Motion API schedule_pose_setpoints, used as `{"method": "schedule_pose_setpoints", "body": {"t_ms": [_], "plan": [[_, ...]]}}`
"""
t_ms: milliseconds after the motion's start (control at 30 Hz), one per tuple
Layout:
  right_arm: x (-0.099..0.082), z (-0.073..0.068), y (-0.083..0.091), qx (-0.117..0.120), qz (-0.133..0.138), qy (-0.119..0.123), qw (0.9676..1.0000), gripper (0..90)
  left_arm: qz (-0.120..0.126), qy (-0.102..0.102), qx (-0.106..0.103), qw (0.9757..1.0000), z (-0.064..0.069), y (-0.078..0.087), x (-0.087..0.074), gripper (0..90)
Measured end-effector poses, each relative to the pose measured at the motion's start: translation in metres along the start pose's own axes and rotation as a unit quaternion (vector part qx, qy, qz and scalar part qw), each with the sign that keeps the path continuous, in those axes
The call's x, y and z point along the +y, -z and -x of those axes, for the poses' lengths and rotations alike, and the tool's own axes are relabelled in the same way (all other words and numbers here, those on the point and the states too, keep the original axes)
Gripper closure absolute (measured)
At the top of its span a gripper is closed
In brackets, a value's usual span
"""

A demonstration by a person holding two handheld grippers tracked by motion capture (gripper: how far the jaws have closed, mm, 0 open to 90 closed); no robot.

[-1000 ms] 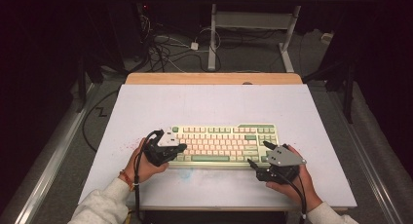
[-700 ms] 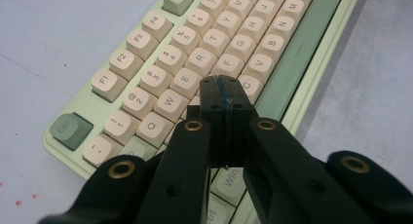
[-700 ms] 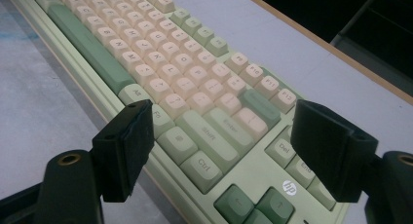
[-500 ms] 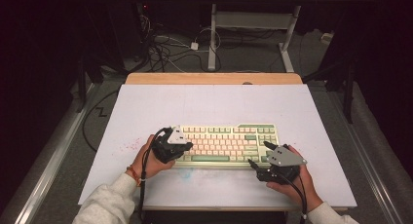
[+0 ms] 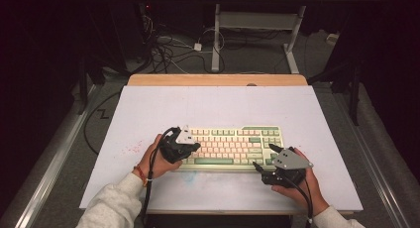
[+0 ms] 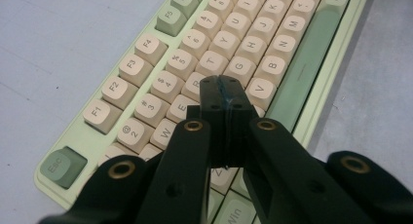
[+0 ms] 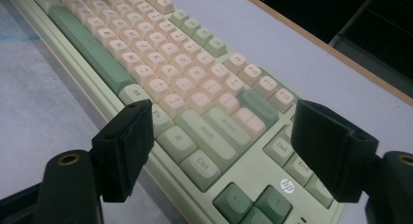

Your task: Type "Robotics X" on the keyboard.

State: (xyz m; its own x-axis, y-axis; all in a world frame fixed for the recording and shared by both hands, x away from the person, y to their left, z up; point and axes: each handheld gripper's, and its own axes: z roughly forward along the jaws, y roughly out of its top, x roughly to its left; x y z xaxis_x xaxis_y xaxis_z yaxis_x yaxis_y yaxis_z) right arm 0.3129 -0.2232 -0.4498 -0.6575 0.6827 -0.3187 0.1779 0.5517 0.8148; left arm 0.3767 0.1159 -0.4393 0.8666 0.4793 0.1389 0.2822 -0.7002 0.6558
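Observation:
A pale green keyboard (image 5: 228,143) with cream keys lies on the near half of the table. My left gripper (image 5: 195,147) is over its left end, jaws shut with nothing between them. In the left gripper view the shut tips (image 6: 221,85) sit just above the letter keys near R and F of the keyboard (image 6: 272,44); I cannot tell if they touch. My right gripper (image 5: 263,156) stands open at the right front corner. In the right gripper view its jaws (image 7: 221,121) straddle the Shift and Ctrl keys of the keyboard (image 7: 160,44) without gripping.
The keyboard rests on a light grey mat (image 5: 218,104) with a wooden table edge (image 5: 218,80) at the back. Faint red specks (image 5: 130,149) mark the mat left of the keyboard. Cables (image 5: 168,49) and a metal frame (image 5: 257,25) lie on the floor beyond.
My left gripper has shifted slightly right, farther over the keyboard's left end. The right gripper and keyboard have kept still.

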Motion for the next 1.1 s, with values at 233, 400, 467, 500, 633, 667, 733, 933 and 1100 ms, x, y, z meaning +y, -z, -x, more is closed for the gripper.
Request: {"method": "schedule_pose_setpoints", "body": {"t_ms": [233,400,467,500,633,667,733,933,1100], "plan": [[-0.001,0.001,0.000,-0.001,0.000,-0.001,1.0000,23.7,-0.010,-0.001,-0.005,0.9999,-0.001,-0.004,0.000,87.5],[-0.001,0.001,0.000,-0.001,-0.001,-0.002,1.0000,23.7,-0.013,0.001,-0.009,0.9999,-0.001,-0.004,-0.001,87.5],[-0.002,0.001,0.000,-0.001,-0.002,-0.001,1.0000,23.7,-0.016,0.001,-0.009,0.9998,-0.001,-0.004,-0.001,87.5],[-0.002,0.001,0.000,0.000,-0.002,-0.002,1.0000,23.7,-0.017,0.002,-0.010,0.9998,-0.001,-0.004,-0.001,87.5],[-0.002,0.000,0.000,0.001,-0.003,-0.003,1.0000,23.7,-0.023,0.000,-0.011,0.9997,0.000,-0.006,-0.003,87.5],[-0.002,0.000,0.000,0.001,-0.003,-0.002,1.0000,23.7,-0.025,0.000,-0.012,0.9996,0.000,-0.007,-0.004,87.5],[-0.003,0.000,0.000,0.002,-0.005,-0.001,1.0000,23.7,-0.027,0.002,-0.014,0.9995,-0.001,-0.008,-0.004,87.5],[-0.003,0.000,-0.001,0.003,-0.006,-0.002,1.0000,23.7,-0.027,0.002,-0.010,0.9996,-0.002,-0.010,-0.003,87.5],[-0.003,0.000,-0.001,0.003,-0.006,-0.001,1.0000,23.7,-0.030,0.005,-0.002,0.9995,-0.004,-0.011,-0.003,87.5]]}}
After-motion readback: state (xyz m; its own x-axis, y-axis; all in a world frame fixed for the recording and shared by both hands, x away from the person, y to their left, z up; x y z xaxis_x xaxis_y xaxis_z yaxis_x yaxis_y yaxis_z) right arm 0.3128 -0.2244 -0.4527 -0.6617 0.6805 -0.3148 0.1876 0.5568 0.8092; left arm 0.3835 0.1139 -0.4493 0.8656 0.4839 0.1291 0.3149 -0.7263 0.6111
